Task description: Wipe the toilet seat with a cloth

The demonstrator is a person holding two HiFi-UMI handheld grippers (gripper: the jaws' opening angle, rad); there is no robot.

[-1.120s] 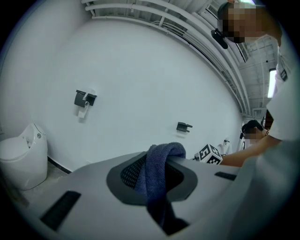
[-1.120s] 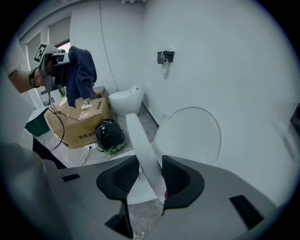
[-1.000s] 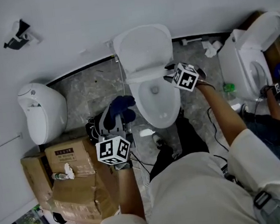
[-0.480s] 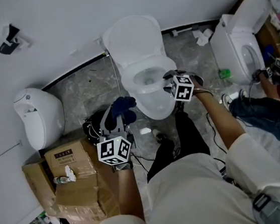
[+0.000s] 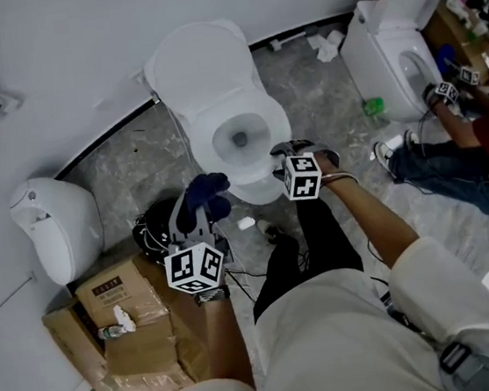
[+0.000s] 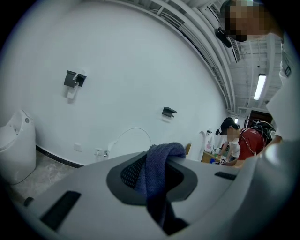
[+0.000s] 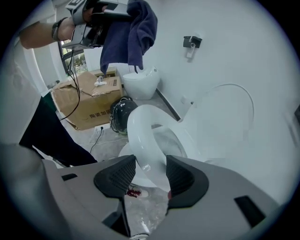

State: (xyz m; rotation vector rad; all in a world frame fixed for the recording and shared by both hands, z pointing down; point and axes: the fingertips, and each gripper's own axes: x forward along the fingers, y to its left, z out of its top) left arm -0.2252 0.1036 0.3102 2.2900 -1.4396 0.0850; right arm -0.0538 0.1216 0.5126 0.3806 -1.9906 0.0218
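A white toilet (image 5: pixel 227 121) stands against the wall with its lid (image 5: pixel 197 63) up. My right gripper (image 5: pixel 280 153) is at the bowl's front edge, pointing steeply down. Seen from the right gripper view, the front of the white seat ring (image 7: pixel 143 136) runs between the right gripper's (image 7: pixel 151 177) black pads. Its jaws have just been opening, and I see no pad pressing on the seat. My left gripper (image 5: pixel 195 214) hovers left of the bowl, shut on a dark blue cloth (image 5: pixel 203 195). The cloth (image 6: pixel 158 161) hangs over the left gripper's (image 6: pixel 157 180) jaws.
A second toilet (image 5: pixel 54 227) and cardboard boxes (image 5: pixel 127 320) sit at the left, with a black round object (image 5: pixel 150 233) between them and the bowl. At the upper right another toilet (image 5: pixel 390 48) has a second person (image 5: pixel 451 151) crouched beside it. Cables trail over the floor.
My right gripper has slid from the bowl's right side to its front edge and lower. The left gripper has sunk a little with the cloth.
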